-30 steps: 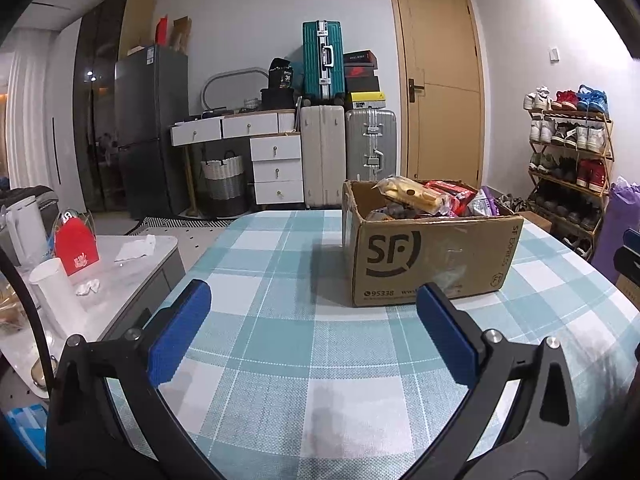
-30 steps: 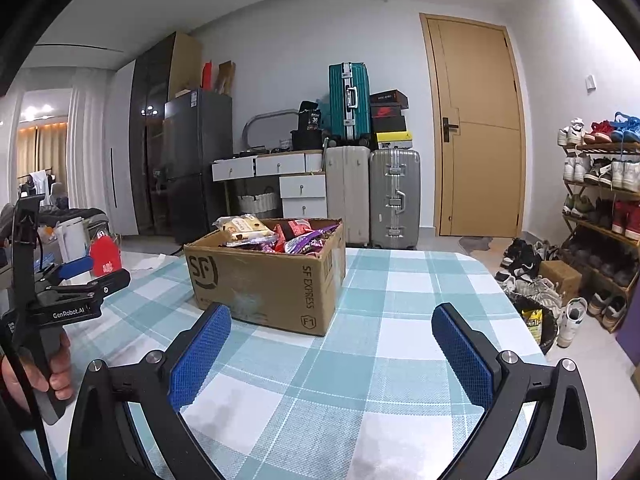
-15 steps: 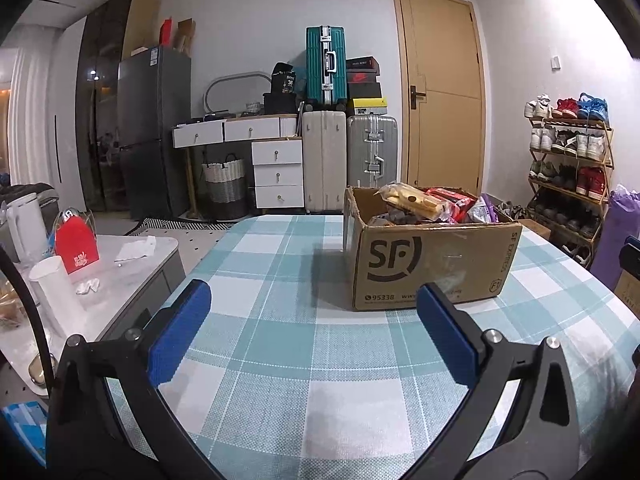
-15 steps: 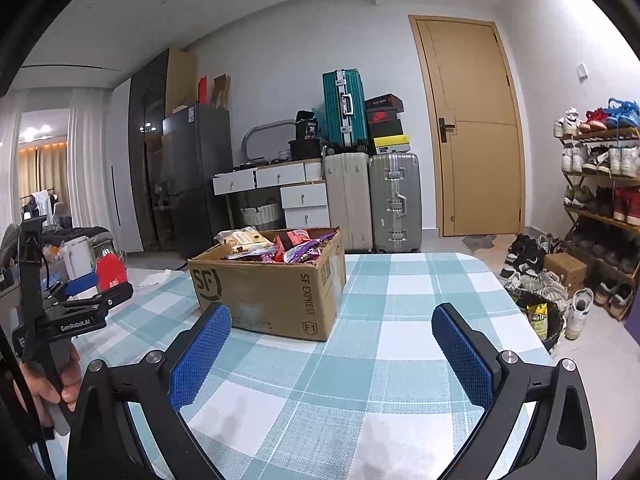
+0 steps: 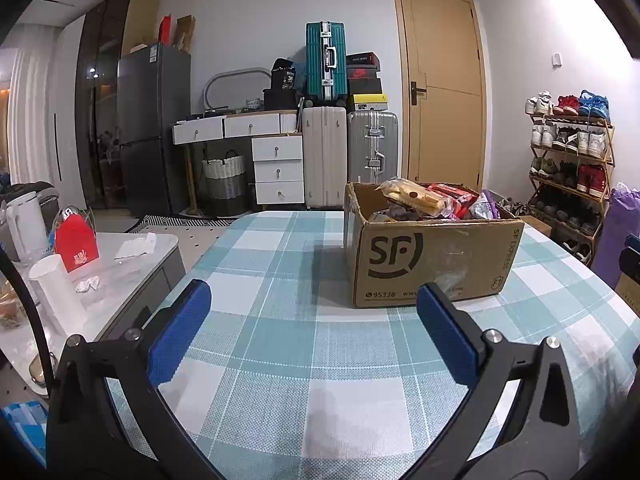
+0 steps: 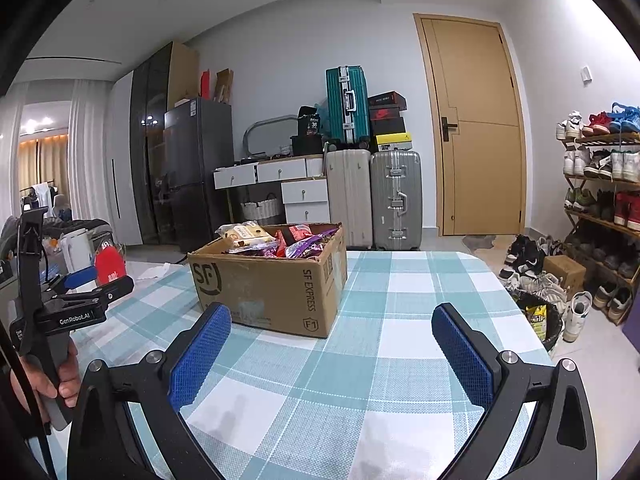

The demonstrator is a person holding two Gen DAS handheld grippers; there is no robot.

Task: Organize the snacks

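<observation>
On table: box (image 5: 432, 256) unmoved | both grippers still spread, empty

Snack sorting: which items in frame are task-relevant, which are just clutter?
Task-relevant:
cardboard box
snack packets piled in it
left tongs, open
right tongs, open

Clutter:
suitcases
shoe rack
fridge
white kettle
red carton

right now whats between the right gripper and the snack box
Nothing: only bare checked tablecloth separates the open right gripper from the SF cardboard box, per the right wrist view.
</observation>
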